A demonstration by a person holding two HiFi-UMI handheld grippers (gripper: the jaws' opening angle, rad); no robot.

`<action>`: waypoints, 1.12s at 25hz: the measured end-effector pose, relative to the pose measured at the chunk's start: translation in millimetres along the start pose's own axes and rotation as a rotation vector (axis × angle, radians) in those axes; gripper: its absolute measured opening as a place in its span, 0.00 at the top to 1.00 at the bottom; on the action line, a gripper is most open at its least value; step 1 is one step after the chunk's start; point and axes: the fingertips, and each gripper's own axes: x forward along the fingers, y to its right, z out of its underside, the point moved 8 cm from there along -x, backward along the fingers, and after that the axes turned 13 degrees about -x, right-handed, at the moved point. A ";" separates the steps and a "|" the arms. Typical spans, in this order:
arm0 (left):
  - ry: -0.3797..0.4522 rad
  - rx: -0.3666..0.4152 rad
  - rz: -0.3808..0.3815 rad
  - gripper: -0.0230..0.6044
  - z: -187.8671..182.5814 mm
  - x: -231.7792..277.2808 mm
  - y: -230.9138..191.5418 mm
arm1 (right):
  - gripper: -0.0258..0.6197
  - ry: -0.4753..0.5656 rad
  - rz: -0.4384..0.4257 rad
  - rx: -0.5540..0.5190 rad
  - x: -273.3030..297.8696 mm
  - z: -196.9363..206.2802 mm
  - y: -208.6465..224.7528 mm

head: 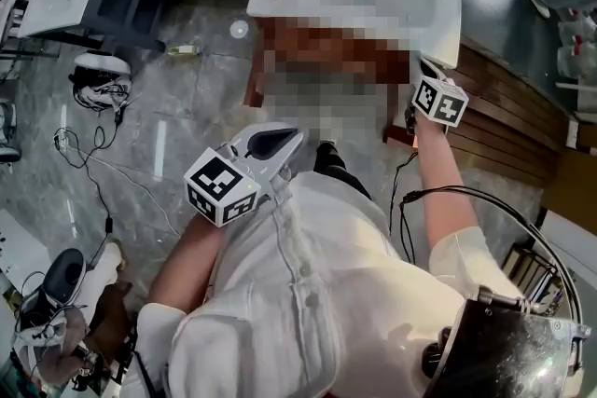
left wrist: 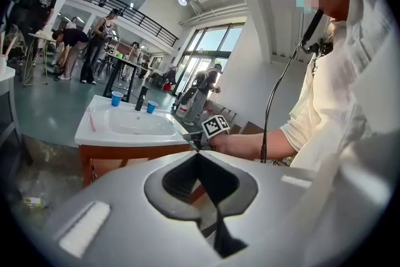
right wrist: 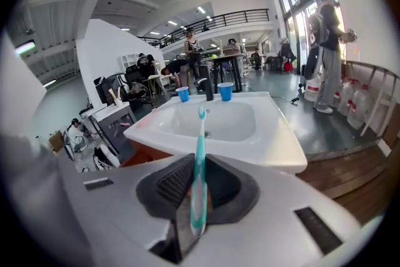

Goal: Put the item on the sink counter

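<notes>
**A:** One toothbrush [right wrist: 199, 172] is all that is being carried. The right gripper [right wrist: 199, 161] is clamping it low on the handle, both fingers [right wrist: 172, 187] pressing on it. The brush is standing up between them with its head pointing toward the sink counter [right wrist: 284, 147], which is lying just ahead.

**B:** What is the left gripper [left wrist: 199, 154] doing?

**A:** Its fingers are sitting together with nothing between them, hanging back beside the person's shirt.

**B:** How are you expecting the brush to handle?

**A:** I'm judging it light, thin and stiff: smooth plastic, so it's likely slippery and apt to pivot in a narrow grip. Gripping the thick part of the handle, as now, is looking sensible to me.

**B:** Where is it going?

**A:** I'm leaning toward the flat rim, away from the two blue cups [right wrist: 225, 91] and the tap [right wrist: 206, 89]. If it's landing near the basin slope, it's probably rolling in.
</notes>
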 end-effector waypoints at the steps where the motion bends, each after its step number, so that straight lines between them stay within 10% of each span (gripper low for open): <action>1: 0.000 0.000 0.004 0.96 5.8 -5.4 1.7 | 0.88 0.001 -0.007 -0.002 -4.1 4.1 -10.6; 16: -0.035 -0.052 0.011 0.96 101.7 -64.5 5.9 | 0.88 -0.067 -0.125 -0.007 -29.1 113.0 -138.2; 28: -0.118 -0.004 -0.005 0.96 130.0 -25.8 -23.9 | 0.88 -0.099 -0.074 0.097 54.6 167.3 -127.3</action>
